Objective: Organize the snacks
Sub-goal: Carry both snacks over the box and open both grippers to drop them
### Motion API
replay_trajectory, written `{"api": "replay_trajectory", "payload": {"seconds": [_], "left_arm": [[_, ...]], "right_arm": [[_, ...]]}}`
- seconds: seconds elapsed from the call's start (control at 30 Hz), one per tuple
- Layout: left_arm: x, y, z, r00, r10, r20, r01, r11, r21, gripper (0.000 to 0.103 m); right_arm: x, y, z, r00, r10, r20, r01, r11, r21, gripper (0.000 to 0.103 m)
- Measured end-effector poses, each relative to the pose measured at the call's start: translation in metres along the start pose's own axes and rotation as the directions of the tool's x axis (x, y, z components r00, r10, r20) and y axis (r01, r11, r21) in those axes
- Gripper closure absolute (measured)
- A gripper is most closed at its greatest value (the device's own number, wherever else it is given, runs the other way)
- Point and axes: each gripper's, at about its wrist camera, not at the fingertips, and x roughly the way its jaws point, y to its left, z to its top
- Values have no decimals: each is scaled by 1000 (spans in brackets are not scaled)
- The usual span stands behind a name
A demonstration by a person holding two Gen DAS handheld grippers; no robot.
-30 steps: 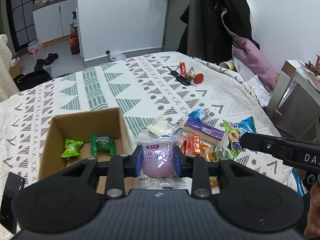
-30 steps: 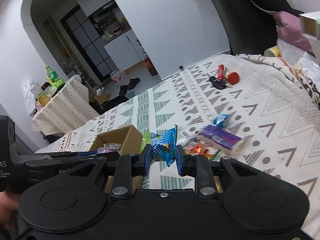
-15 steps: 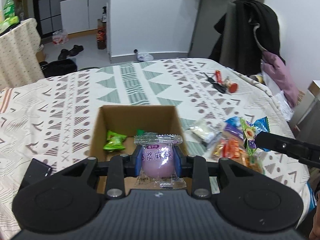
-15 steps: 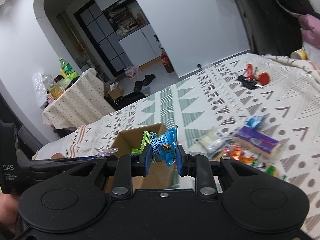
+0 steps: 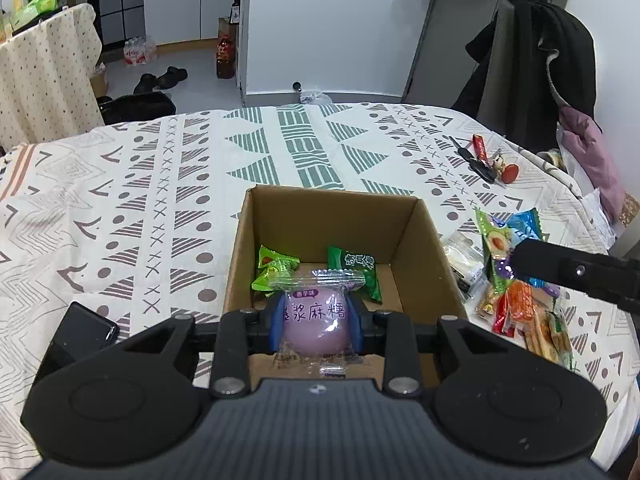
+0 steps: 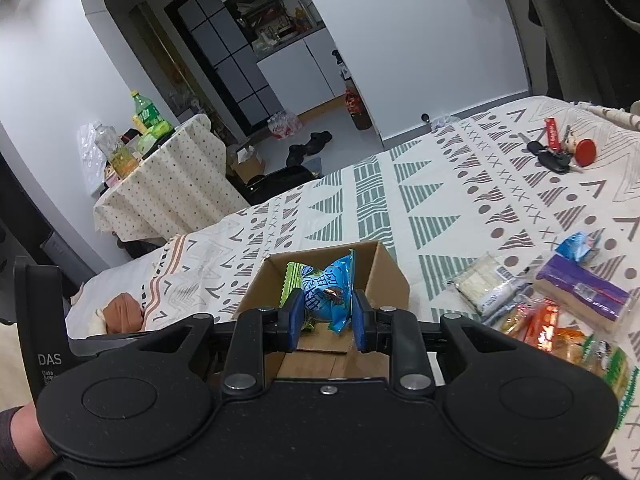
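An open cardboard box [image 5: 416, 240] stands on the patterned tablecloth, with two green snack packets [image 5: 276, 268] lying inside. My left gripper [image 5: 316, 316] is shut on a purple mochi packet [image 5: 316, 320], held over the box's near edge. My right gripper [image 6: 326, 312] is shut on a blue and green candy packet [image 6: 330, 288], just in front of the same box [image 6: 392, 276]. In the left wrist view the right gripper's finger [image 5: 568, 272] reaches in from the right beside the box. A pile of loose snacks [image 6: 560, 312] lies to the right of the box.
A black phone [image 5: 84, 330] lies left of the box. Keys with a red tag [image 5: 486, 160] sit at the far right of the table. A chair draped with dark clothes [image 5: 536, 68] stands beyond the table's right corner. A person's sleeve [image 6: 16, 436] shows at lower left.
Both grippers have swung left toward the box, each keeping its packet. The box now sits straight ahead of the left gripper, with the purple packet over its near edge.
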Motion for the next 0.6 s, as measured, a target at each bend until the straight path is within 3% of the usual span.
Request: {"api": "replay_trajectory", "payload": {"seconds": [0.3, 0.6], "left_arm": [[15, 8, 3, 1000, 11, -20, -12, 999, -46, 72], [0, 15, 9, 999, 32, 15, -31, 996, -87, 67]], "right_arm": [[17, 3, 4, 1000, 3, -25, -3, 1000, -7, 78], [25, 8, 8, 999, 28, -28, -28, 1000, -11, 77]]}}
